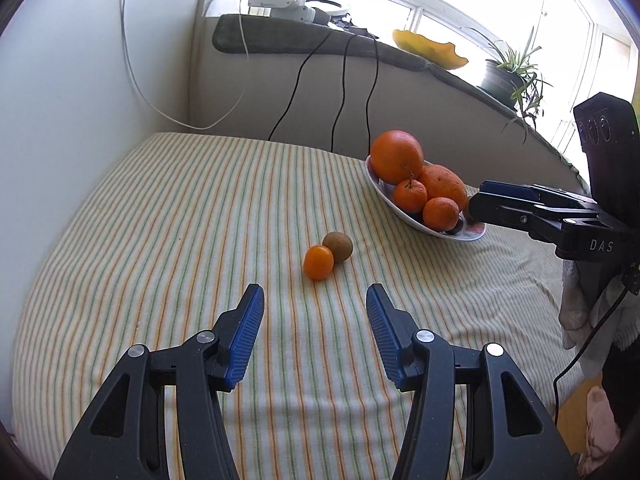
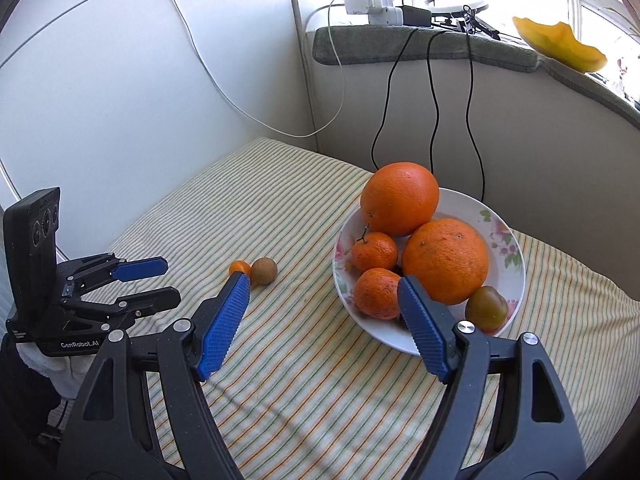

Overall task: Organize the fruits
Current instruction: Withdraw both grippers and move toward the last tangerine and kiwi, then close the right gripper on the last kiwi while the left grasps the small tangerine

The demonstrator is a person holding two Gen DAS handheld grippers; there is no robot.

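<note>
Our left gripper [image 1: 315, 300] hangs released and empty above the striped cloth [image 1: 160, 240]; just ahead of its fingertips lie a small orange [image 1: 318, 262] and a kiwi [image 1: 338, 246], touching each other. Our right gripper [image 2: 322, 286] is also released, holding nothing, with the plate [image 2: 500, 280] of oranges [image 2: 445, 261] directly ahead, near its right finger.

a white plate [image 2: 508, 276] with pink flowers and green leaves holds orange fruit [image 2: 445, 261] and one green-brown fruit [image 2: 486, 308]. under the plate, the cloth [image 1: 180, 220] is cream with green and orange stripes. left of the plate lie a brown kiwi [image 1: 338, 246] and a small orange fruit [image 1: 318, 262].
</note>
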